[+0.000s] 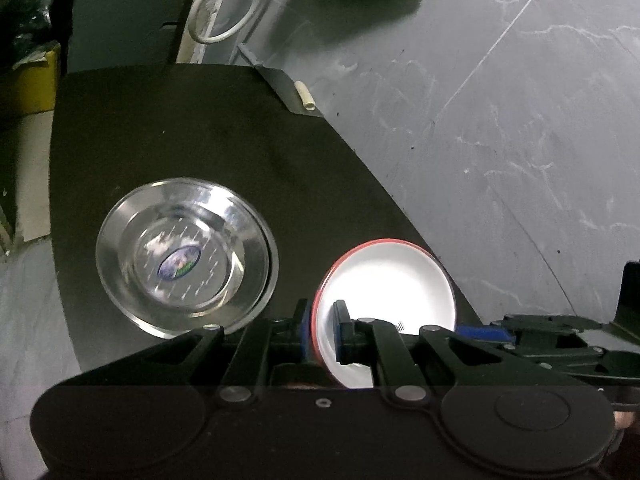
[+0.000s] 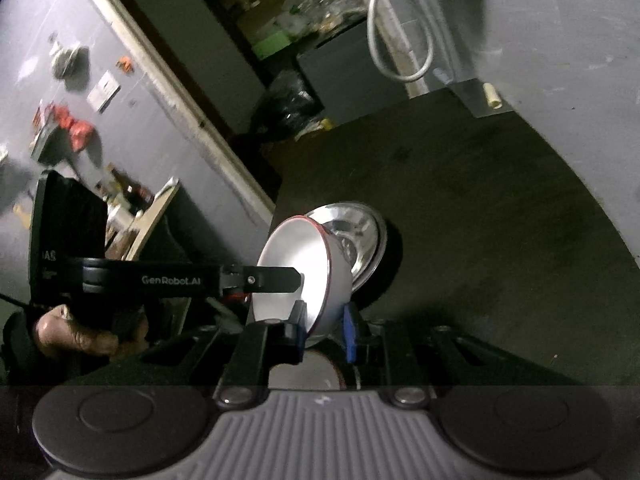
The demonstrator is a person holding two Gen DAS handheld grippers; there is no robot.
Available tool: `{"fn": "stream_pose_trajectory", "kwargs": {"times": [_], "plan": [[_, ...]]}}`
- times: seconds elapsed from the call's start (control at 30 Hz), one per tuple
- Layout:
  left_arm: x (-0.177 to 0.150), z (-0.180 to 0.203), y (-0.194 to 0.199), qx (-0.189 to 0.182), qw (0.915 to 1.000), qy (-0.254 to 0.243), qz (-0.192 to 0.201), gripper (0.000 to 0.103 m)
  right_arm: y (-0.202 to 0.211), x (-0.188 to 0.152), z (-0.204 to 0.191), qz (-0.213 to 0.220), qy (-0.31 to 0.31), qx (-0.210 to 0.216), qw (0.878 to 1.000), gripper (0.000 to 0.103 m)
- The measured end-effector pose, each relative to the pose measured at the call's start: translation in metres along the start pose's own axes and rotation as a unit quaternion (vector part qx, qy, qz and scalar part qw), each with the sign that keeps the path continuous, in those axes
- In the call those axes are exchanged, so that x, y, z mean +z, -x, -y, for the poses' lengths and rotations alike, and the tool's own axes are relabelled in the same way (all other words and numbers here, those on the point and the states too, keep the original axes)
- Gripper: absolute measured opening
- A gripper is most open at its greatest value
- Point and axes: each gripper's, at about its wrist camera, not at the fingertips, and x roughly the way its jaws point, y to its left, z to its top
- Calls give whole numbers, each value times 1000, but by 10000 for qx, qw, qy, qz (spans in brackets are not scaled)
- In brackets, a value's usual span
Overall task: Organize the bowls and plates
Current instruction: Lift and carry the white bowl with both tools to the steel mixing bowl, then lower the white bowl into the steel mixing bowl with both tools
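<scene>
A white bowl with a red rim (image 1: 386,284) is held in the air over the dark round table (image 1: 200,128). My left gripper (image 1: 322,330) is shut on its near rim. A steel bowl with a sticker inside (image 1: 186,254) rests on the table to the left. In the right wrist view my right gripper (image 2: 326,334) is shut on the white bowl's (image 2: 296,276) lower rim; the bowl stands on edge, and the left gripper (image 2: 298,278) reaches in from the left. The steel bowl (image 2: 356,236) is just behind it.
Grey marble-look floor (image 1: 500,120) lies past the table's right edge. A white hose loop (image 1: 228,12) and a small cream tube (image 1: 306,98) lie beyond the table's far edge. A yellow box (image 1: 32,80) and clutter stand at left.
</scene>
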Motion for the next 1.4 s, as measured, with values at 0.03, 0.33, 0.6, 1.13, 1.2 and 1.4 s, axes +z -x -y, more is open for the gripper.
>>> {"fn": "stream_pose_trajectory", "kwargs": {"times": [0.03, 0.33, 0.6, 1.13, 1.2, 1.4], "plan": [[-2, -1, 0, 7, 10000, 35, -11, 11, 0, 0, -2, -58, 70, 11, 10000, 21], [-26, -10, 9, 106, 9997, 189, -147, 12, -8, -7, -20, -492, 427, 135, 9978, 22], [-45, -21, 7, 116, 9982, 439, -386, 13, -17, -17, -26, -874, 489, 194, 9948, 22], [-59, -27, 11, 67, 9973, 471, -568, 13, -21, -29, -33, -1134, 427, 79, 9926, 22], [-61, -27, 10, 69, 9971, 455, -611, 13, -22, -30, -33, -1174, 422, 62, 9922, 22], [-62, -27, 6, 77, 9962, 427, -754, 15, -24, -31, -33, -1236, 416, -59, 9914, 22]]}}
